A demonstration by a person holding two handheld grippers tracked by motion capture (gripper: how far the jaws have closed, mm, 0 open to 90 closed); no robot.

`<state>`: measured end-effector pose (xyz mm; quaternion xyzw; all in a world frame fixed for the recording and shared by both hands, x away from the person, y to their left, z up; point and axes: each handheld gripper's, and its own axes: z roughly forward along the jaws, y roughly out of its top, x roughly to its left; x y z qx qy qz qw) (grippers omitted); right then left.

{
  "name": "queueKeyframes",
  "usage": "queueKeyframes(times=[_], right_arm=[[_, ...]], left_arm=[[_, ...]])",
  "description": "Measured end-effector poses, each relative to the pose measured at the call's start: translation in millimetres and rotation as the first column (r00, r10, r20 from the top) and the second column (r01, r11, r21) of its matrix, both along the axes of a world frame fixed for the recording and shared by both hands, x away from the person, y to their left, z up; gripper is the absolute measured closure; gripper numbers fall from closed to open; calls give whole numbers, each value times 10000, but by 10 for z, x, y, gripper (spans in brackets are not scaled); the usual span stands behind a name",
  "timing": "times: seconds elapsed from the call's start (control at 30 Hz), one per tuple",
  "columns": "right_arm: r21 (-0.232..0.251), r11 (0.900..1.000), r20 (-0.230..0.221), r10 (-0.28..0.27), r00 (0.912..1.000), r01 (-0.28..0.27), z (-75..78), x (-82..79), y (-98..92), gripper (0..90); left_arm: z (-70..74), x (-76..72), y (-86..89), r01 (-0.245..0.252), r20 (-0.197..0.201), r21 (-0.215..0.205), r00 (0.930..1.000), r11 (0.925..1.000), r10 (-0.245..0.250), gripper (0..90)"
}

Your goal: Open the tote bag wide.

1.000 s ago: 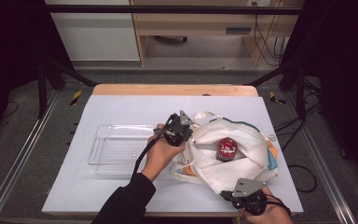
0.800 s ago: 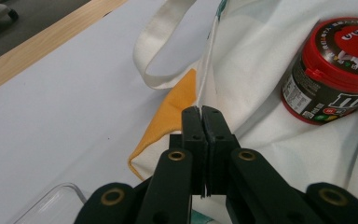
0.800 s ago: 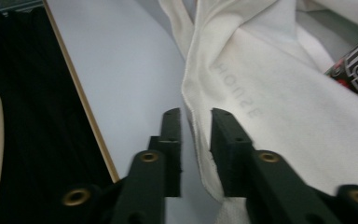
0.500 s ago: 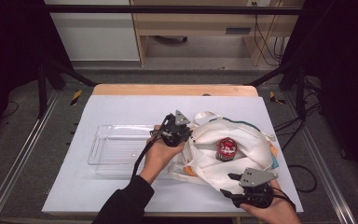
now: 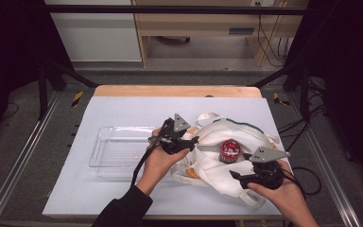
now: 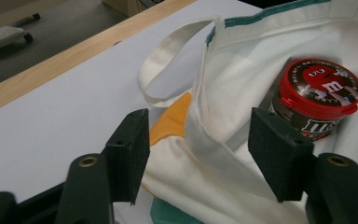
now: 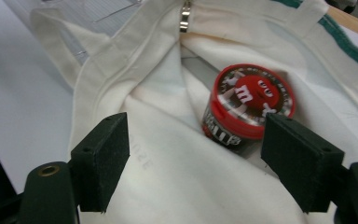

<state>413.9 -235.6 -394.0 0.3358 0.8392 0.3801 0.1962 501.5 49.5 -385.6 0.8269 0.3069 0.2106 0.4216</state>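
bag [image 5: 217, 165]: 1 | tub [image 5: 229, 150]: 1 | tray [image 5: 118, 151]: apparently 1 | left gripper [image 5: 194, 140], right gripper [image 5: 235, 176]: just opened, empty

Lab: framed rig table [image 5: 123, 198], cables [image 5: 269, 42]

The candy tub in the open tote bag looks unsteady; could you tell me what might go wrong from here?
The candy tub lies tilted on loose folds of the tote bag, so it may roll deeper. Both grippers' jaws have just opened off the cloth, so the bag's mouth could sag over it. The right gripper might snag fabric when reaching in.
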Motion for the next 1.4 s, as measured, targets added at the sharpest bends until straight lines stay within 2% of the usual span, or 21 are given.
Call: queueKeyframes(times=[0.03, 0.1, 0.23, 0.53, 0.57, 0.77, 0.97, 1.4], right_arm=[[-78, 9999, -139, -93, 9999, 92, 32, 82, 11, 227], [-140, 9998, -164, -157, 9997, 155, 44, 124, 19, 223], [-193, 9990, -453, -423, 9981, 415, 74, 311, 88, 207], [-41, 9984, -580, -573, 9967, 572, 64, 551, 280, 187], [-114, 9973, -655, -728, 9952, 722, 40, 604, 307, 191], [-294, 9939, -745, -1083, 9913, 1064, -31, 664, 285, 196], [-211, 9926, -832, -1213, 9891, 1200, -73, 663, 211, 196], [-313, 9918, -1188, -1267, 9848, 1238, -209, 715, 149, 187]], left_arm=[[3, -36, 33, -24, 57, -65, 10000, 10000, 24, 330], [9, -54, 54, -5, 93, -62, 10000, 10000, 6, 302], [36, -129, 145, -97, 337, -105, 9994, 9999, 101, 250], [-12, -288, 365, -101, 384, -409, 9992, 9991, 116, 222], [-19, -304, 386, -92, 384, -399, 9992, 9992, 108, 219], [7, -360, 453, -77, 486, -383, 9988, 9992, 95, 207], [-18, -458, 507, -86, 594, 13, 9982, 10000, 85, 194], [-17, -474, 590, -269, 467, -127, 9985, 9996, 275, 172]])
